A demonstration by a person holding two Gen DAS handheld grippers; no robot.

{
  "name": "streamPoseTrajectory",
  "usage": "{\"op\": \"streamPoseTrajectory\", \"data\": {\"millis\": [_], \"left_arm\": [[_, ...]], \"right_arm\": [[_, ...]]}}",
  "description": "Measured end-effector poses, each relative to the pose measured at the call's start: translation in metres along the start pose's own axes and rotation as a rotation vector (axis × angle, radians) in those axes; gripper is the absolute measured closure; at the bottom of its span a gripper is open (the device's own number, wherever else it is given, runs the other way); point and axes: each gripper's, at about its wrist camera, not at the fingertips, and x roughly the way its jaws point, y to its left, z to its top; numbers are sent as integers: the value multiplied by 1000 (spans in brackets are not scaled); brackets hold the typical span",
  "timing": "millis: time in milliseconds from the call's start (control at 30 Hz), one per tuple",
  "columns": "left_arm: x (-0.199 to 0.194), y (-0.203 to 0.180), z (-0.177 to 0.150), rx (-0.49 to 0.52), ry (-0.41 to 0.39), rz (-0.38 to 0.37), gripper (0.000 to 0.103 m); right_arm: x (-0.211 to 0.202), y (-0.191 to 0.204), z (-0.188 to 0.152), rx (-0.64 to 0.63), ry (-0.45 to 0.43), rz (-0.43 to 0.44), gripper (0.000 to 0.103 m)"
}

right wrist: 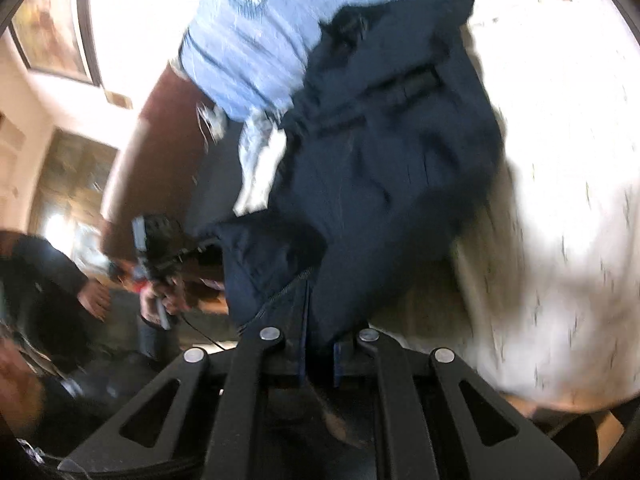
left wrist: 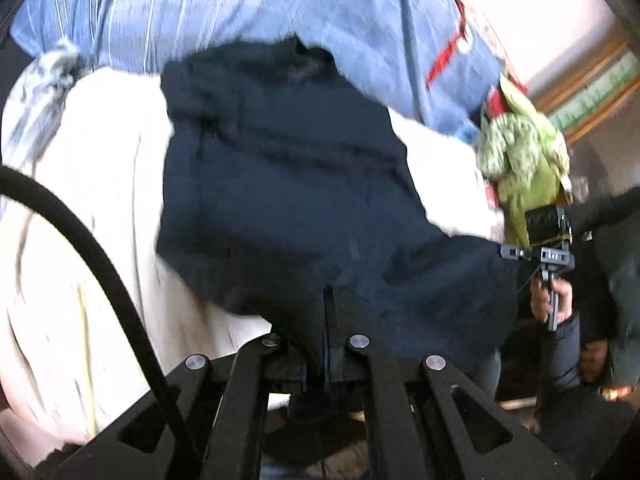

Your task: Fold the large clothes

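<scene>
Left wrist view: the left gripper (left wrist: 330,320) is clenched on the near hem of a dark navy garment (left wrist: 280,184) that drapes away over a white sheet (left wrist: 80,200). Right wrist view: the right gripper (right wrist: 318,344) pinches the garment's zippered edge (right wrist: 288,286). Judging by the loose drape, folding looks barely begun.

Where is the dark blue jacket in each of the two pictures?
Left wrist view: the dark blue jacket fills the middle, its near edge pinched in the left gripper at the bottom centre.
Right wrist view: the jacket runs from the top centre down to the right gripper, which pinches it by the zip.
Shared landmark: the light blue sheet lies behind the jacket in both.
</scene>
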Motion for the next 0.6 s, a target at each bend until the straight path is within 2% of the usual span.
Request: {"op": "streamPoseTrajectory", "data": {"millis": [133,300,467,600], "left_arm": [[8,5,56,-7,-31,66,99],[34,21,135,-19,-98,185,99],[79,68,213,-128,-98,211,98],[117,110,251,-203,-74,221,96]], "right_arm": [[0,3,54,9,-38,1,94],[9,1,131,17,-70,-20,94],[26,-17,207,44,-89,-54,94],[54,-55,261,115,-79,-70,94]]}}
